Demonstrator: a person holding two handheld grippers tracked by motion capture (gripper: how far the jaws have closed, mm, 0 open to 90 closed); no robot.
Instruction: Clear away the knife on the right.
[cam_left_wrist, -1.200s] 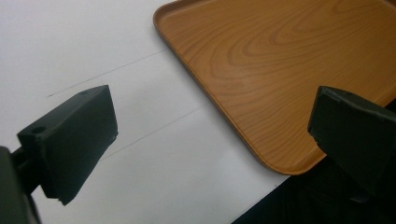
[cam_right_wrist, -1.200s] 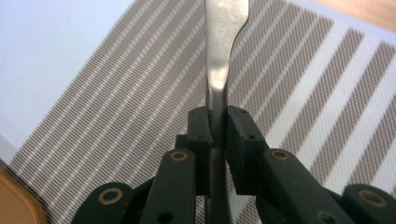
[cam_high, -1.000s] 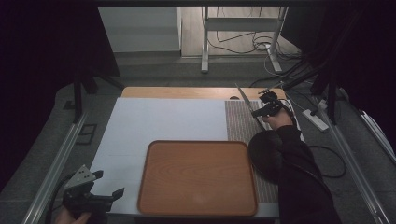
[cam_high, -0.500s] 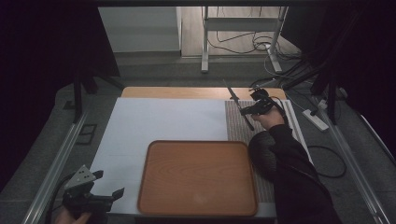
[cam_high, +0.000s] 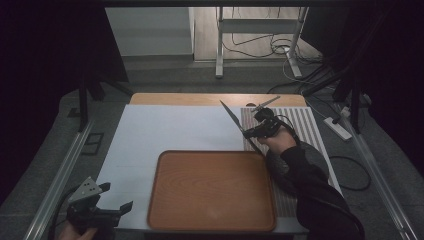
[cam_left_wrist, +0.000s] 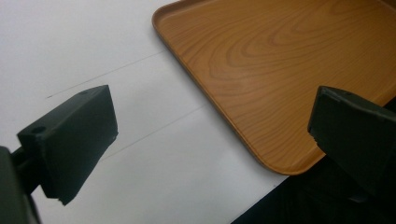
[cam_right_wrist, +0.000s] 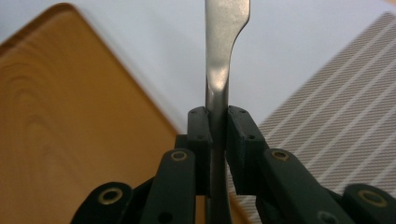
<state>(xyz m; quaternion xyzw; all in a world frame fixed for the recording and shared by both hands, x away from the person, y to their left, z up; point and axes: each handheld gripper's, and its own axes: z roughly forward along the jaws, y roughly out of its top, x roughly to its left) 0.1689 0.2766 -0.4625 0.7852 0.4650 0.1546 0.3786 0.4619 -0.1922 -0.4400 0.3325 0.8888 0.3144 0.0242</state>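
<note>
Item: table knife (cam_right_wrist: 219, 70), clamped by its handle in my right gripper (cam_high: 248, 132), carried in the air near the tray's (cam_high: 165, 210) far right corner. Step: transport toward the tray. Next: lower it level, then release. Left gripper (cam_high: 116, 210): jaws apart, idle at the tabletop's (cam_high: 165, 130) near left corner. Change: knife has travelled leftward off the striped mat (cam_high: 300, 120).
</note>
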